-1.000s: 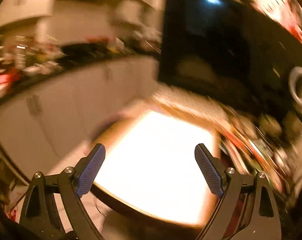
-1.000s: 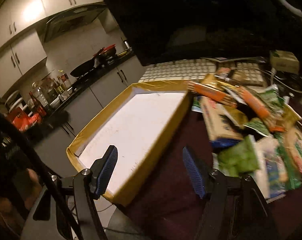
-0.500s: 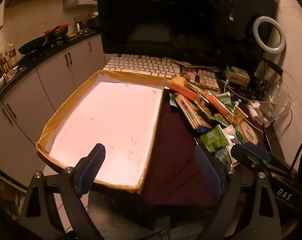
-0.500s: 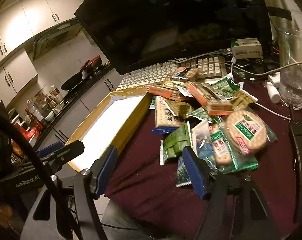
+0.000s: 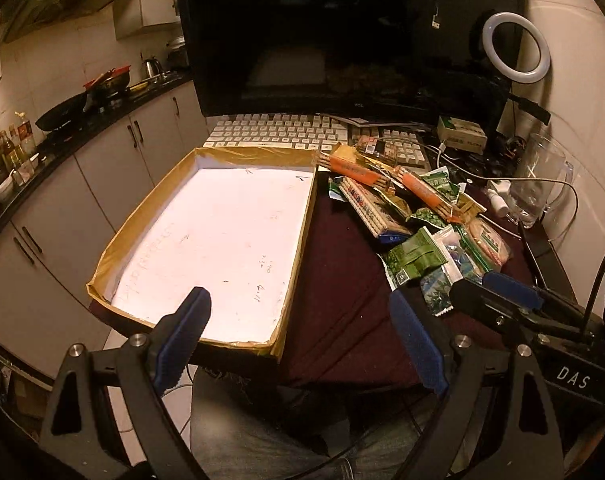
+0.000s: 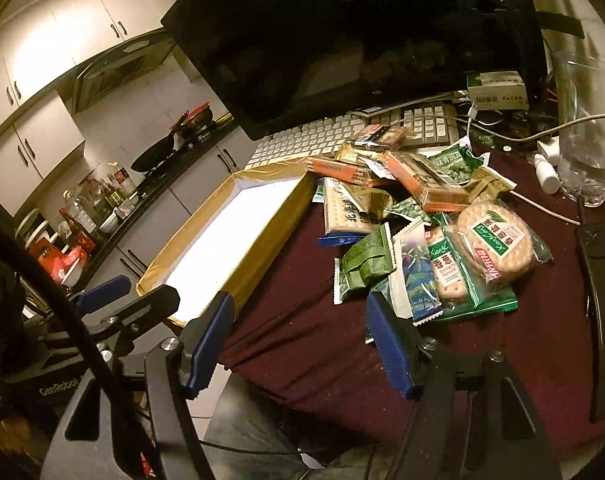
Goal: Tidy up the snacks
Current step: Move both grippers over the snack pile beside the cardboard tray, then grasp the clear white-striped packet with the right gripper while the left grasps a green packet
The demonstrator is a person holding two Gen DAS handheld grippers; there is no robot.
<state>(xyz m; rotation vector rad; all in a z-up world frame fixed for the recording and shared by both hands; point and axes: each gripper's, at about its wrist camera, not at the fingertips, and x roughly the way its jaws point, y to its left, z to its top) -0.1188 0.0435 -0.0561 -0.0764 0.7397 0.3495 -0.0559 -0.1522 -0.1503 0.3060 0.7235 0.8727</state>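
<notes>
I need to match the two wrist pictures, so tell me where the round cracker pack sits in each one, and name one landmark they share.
Left wrist: the round cracker pack is right of centre, at the pile's right edge, just below the glass jug.
Right wrist: the pack is right of centre, on top of the pile, large and near.
Shared landmark: the gold-edged tray, left of the pile in both.

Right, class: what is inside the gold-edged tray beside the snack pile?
The tray holds no snacks: only its white floor with faint scribbles shows. The snack pile lies beside it on the maroon cloth. The left gripper covers part of the tray's near edge.
</notes>
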